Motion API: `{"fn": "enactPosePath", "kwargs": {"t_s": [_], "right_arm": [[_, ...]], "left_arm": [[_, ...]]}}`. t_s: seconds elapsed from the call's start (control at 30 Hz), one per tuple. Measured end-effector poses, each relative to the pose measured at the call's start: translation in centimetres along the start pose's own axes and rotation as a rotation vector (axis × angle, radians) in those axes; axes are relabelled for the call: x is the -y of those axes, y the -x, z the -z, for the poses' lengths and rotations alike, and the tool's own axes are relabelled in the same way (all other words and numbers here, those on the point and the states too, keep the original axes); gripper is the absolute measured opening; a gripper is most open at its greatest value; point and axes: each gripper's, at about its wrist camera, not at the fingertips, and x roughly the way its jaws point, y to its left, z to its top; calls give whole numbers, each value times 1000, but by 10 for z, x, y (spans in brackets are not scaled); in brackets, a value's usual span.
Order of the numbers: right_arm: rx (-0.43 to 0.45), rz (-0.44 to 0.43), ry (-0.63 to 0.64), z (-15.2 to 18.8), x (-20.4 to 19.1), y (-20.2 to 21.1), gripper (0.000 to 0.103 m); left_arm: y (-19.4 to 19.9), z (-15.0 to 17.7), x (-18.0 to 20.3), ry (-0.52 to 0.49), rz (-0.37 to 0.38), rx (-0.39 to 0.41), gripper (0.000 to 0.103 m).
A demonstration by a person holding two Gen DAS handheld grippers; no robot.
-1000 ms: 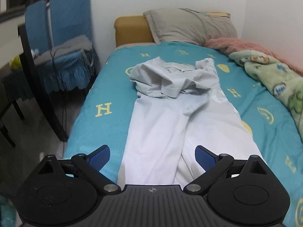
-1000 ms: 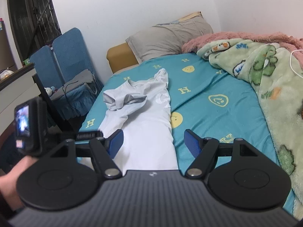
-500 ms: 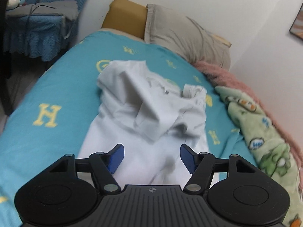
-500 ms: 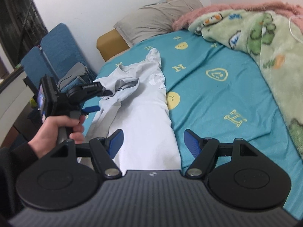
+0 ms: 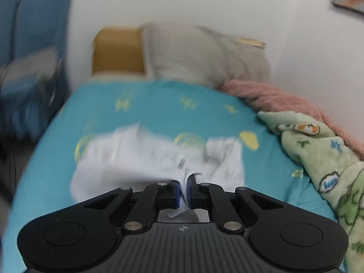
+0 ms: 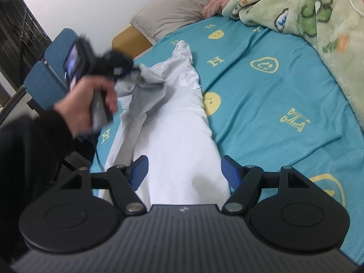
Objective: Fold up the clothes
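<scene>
A bed (image 6: pixel 268 95), covered in a teal sheet printed with yellow letters and faces, is shown carrying the one garment of the job: a white shirt (image 6: pixel 177 141) laid lengthwise down its left half, collar toward the grey pillow (image 6: pixel 179 9) and hem toward the cameras. A green cartoon blanket (image 6: pixel 302 9) is heaped along the far right side, well apart from the shirt.

The cloth is judged to be light, thin and limp; it can be expected to sag and crumple wherever it is not supported, and to slide easily over the sheet. The upper part is already bunched, with one sleeve flopped across the chest. A hold is best taken at seams and doubled edges, such as shoulders, collar or hem corners, where the layers are thick enough to be caught without slipping.

The left claw (image 5: pixel 184 193) is seen pressed together on a pinch of white fabric near the rumpled shoulder area, a tongue of cloth hanging out beneath the blue pads (image 5: pixel 178 194). The right claw (image 6: pixel 184 173) is held spread wide over the lower body of the shirt, nothing being caught between its fingers.
</scene>
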Motion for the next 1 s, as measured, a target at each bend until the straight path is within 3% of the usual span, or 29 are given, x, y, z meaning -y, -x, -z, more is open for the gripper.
{"fn": "enactPosePath", "kwargs": {"t_s": [0.17,0.23,0.3,0.37,0.57,0.8,1.0], "right_arm": [[-13,24,-5,-4,7,-12,72],[-17,36,-12,-5,12,-16,72],[-19,40,-19,-5,16,-18,72],[-18,42,-18,-6,17,-19,72],[11,34,27,-6,9,-12,73],[59,24,93,-1,-6,14,72],[91,46,154,10,-19,39,73]], "left_arm": [[-28,-19,39,-106,-10,-10,9],[-34,-13,46,-109,13,-30,17],[-30,-1,47,-105,33,-50,44],[-17,15,43,-93,48,-75,53],[86,84,-12,30,94,-190,66],[223,170,-83,100,63,-330,66],[289,206,-115,125,36,-425,66]]}}
